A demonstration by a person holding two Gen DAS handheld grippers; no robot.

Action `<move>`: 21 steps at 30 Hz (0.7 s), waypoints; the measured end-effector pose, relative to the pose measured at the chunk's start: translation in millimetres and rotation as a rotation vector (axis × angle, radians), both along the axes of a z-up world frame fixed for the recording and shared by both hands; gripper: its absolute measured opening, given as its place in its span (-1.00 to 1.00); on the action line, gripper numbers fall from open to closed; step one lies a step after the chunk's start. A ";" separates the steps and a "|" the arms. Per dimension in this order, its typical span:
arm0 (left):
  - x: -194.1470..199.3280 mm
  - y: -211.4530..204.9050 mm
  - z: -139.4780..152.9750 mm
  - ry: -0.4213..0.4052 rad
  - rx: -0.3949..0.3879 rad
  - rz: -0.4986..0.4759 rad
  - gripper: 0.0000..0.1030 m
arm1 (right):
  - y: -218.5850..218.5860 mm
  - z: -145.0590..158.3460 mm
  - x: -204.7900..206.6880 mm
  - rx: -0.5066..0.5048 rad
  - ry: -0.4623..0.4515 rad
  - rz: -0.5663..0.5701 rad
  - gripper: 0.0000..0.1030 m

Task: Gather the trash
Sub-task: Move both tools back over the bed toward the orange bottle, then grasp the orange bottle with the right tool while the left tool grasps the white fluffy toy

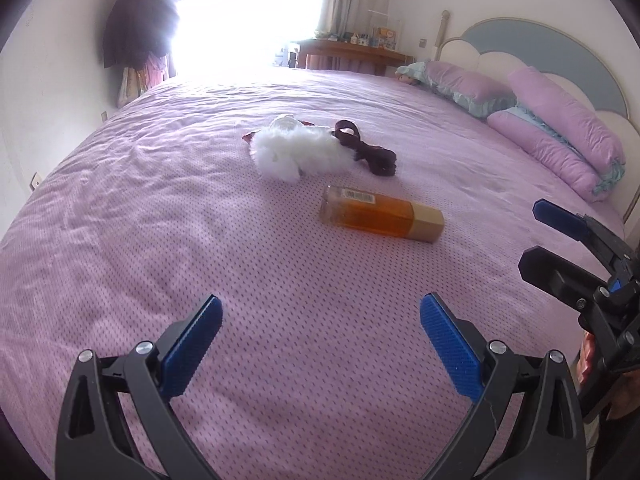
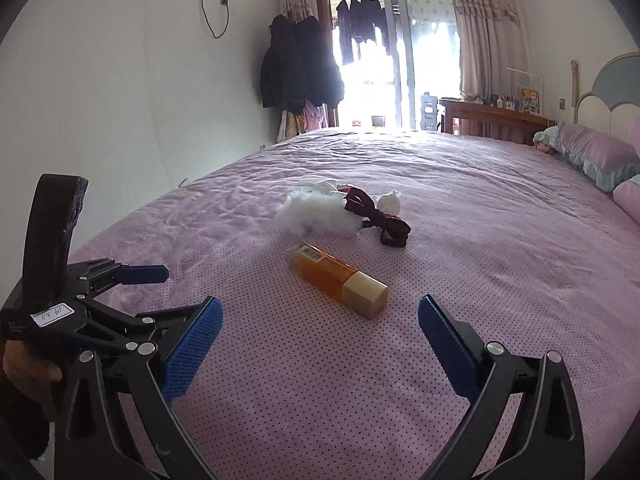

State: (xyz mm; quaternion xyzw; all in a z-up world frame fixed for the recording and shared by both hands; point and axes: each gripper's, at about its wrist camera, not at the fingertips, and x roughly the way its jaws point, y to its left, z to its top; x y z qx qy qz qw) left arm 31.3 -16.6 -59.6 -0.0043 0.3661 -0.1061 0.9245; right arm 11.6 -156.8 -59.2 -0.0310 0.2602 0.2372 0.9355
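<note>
An amber bottle (image 1: 380,214) (image 2: 338,278) with a beige cap lies on its side on the pink bedspread (image 1: 160,200) (image 2: 480,260). Behind it sit a white fluffy item (image 1: 296,152) (image 2: 316,212), a dark maroon ribbon (image 1: 368,150) (image 2: 380,216) and a crumpled white tissue (image 2: 390,202). My left gripper (image 1: 322,322) is open, well short of the bottle. My right gripper (image 2: 320,324) is open too, with the bottle's cap just beyond its fingertips. Each gripper shows in the other's view: the right gripper (image 1: 536,232) at the right edge, the left gripper (image 2: 154,292) at the lower left.
Lilac pillows (image 1: 560,140) (image 2: 596,152) lie against the headboard (image 1: 560,52) on the right. A wooden desk (image 1: 352,54) (image 2: 492,118) with small items stands past the bed. Dark coats (image 2: 300,68) hang by the bright balcony door (image 2: 384,56). A hand (image 2: 28,368) holds the left gripper.
</note>
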 end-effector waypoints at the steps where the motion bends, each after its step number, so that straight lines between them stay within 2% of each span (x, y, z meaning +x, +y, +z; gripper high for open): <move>1: 3.1 0.4 0.3 -0.003 0.004 0.002 0.92 | 0.8 -2.0 7.1 -0.001 0.016 0.024 0.84; 3: 12.2 1.2 1.2 -0.012 0.013 0.001 0.92 | 5.0 -6.4 23.5 -0.023 0.053 0.064 0.84; 7: 29.9 4.5 0.0 -0.017 0.055 0.018 0.92 | 17.2 -13.6 52.0 -0.134 0.063 0.099 0.84; 10: 40.1 11.0 -2.1 -0.009 0.061 0.030 0.92 | 30.7 -19.4 68.1 -0.210 0.074 0.247 0.83; 13: 48.1 17.0 -2.9 0.000 0.057 0.040 0.92 | 49.7 -29.6 84.5 -0.344 0.067 0.344 0.71; 15: 51.5 19.0 -3.7 0.005 0.052 0.043 0.92 | 60.8 -39.1 98.2 -0.406 0.110 0.416 0.40; 19: 59.2 21.5 -7.2 0.019 0.050 0.046 0.92 | 75.7 -52.8 120.5 -0.448 0.176 0.486 0.32; 21: 62.4 22.0 -8.2 0.021 0.051 0.046 0.92 | 78.5 -55.2 128.7 -0.428 0.209 0.518 0.31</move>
